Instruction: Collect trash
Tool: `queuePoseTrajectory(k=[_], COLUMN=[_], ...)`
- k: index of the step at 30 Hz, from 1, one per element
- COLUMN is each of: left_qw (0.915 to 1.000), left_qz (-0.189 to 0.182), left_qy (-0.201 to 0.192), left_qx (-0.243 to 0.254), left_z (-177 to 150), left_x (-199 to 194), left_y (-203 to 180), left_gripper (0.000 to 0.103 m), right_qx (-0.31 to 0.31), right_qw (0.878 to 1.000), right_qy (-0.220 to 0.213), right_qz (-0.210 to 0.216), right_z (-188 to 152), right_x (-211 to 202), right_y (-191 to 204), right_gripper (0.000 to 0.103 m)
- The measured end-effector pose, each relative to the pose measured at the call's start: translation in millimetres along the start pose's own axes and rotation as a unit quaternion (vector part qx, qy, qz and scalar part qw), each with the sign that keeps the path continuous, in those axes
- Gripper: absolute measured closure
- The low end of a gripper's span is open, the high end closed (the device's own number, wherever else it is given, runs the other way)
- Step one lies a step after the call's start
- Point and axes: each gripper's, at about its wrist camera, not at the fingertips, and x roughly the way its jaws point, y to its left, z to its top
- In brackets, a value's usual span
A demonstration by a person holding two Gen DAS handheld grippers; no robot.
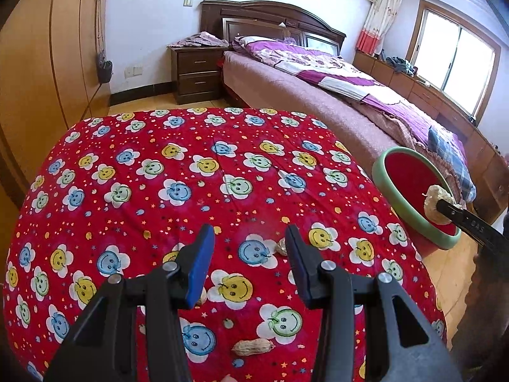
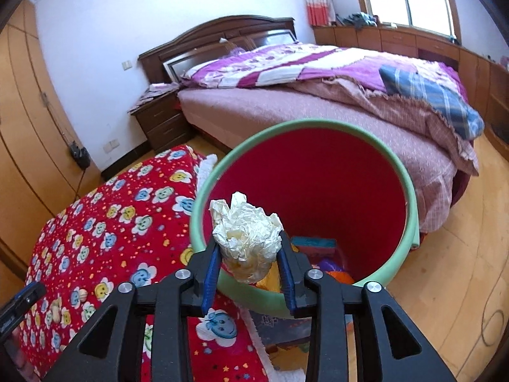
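Pinching crumpled paper [image 2: 247, 244] above the bin [image 2: 412, 210], right claw [image 2: 249, 265]; left claw [image 1: 249, 256] gapes over a peanut [image 1: 253, 347].

The cloth [image 1: 222, 191] is red, dotted with small stars and smiling flowers in blue, yellow and green on white petals. At 3 o'clock the bin [image 2: 410, 191] has a pale green rim and deep red inside. The crumpled paper [image 2: 246, 238] is cream-white. Both grippers are black with blue pads [image 1: 200, 264]. The peanut [image 1: 253, 347] at 6 o'clock is tan.
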Motion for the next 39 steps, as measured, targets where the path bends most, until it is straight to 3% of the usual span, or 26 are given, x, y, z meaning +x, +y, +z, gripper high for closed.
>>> queuePoseTrajectory(k=[2, 6, 17, 22, 39], left_qw=[1.0, 1.0, 0.9999, 0.9997, 0.9993], left_qz=[-0.001, -0.003, 0.006, 0.008, 0.021], left_qy=[0.0, 0.0, -0.013, -0.019, -0.03], left_qx=[0.0, 0.001, 0.008, 0.009, 0.008], left_z=[-1, -2, -5, -8, -20], left_x=[0, -1, -12, -19, -36], left_y=[0, -1, -2, -1, -1], left_gripper=[0.057, 0.057, 0.057, 0.057, 0.057], right_qx=[0.006, 0.011, -0.01, -0.021, -0.092], right_qw=[1.0, 1.0, 0.999, 0.999, 0.992], right_qy=[0.003, -0.003, -0.027, -0.032, -0.033], right_qz=[0.004, 0.008, 0.021, 0.038, 0.077], right_z=[-1, -1, -9, -18, -72], right_x=[2, -1, -34, -50, -81], right_y=[-3, -3, 25, 44, 102], right_gripper=[0.062, 0.038, 0.037, 0.031, 0.031])
